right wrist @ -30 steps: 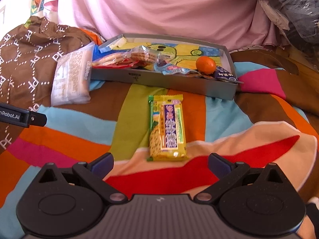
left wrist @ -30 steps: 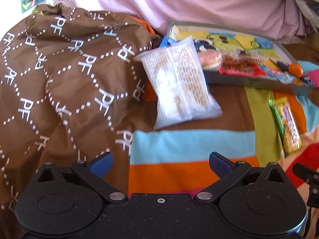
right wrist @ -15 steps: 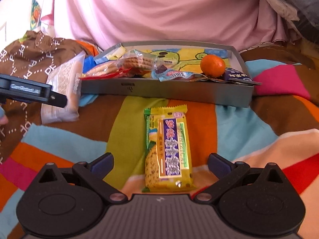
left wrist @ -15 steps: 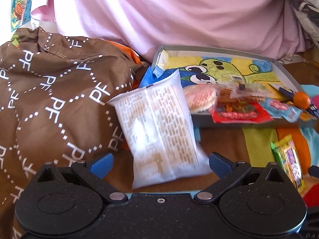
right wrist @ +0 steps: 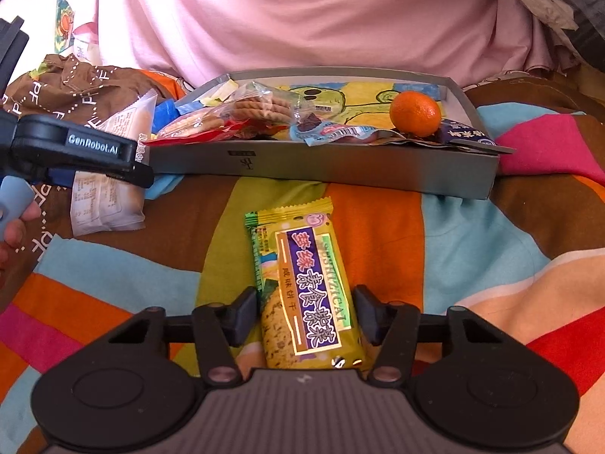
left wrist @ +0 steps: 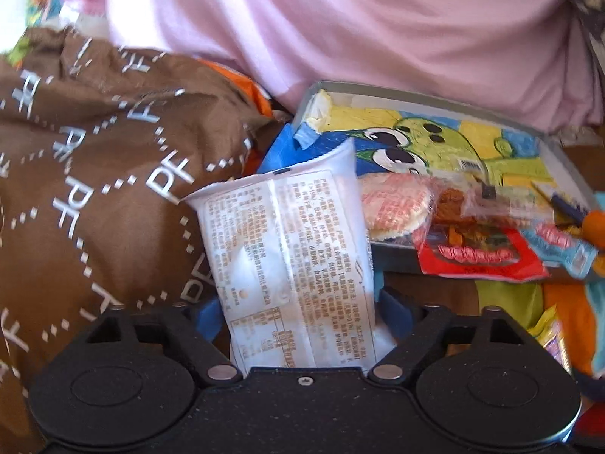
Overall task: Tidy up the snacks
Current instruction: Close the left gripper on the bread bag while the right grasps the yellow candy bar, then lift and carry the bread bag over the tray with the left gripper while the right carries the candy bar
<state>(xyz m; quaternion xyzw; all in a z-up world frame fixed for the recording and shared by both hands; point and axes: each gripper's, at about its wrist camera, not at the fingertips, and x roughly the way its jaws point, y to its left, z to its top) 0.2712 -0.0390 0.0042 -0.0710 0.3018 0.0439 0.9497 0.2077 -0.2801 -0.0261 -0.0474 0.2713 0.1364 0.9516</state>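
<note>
Snacks are spread over a striped blanket, most of them in a grey tray at twelve o'clock with an orange. Since half a second ago both tongs have moved in and narrowed. The left gripper now has its blue pads on either side of the white packet, which leans on a brown cloth at nine o'clock; whether it is clamped I cannot tell. The right gripper brackets the yellow biscuit bar, small gaps showing on both sides.

Brown lettered cloth beside pink drape.
</note>
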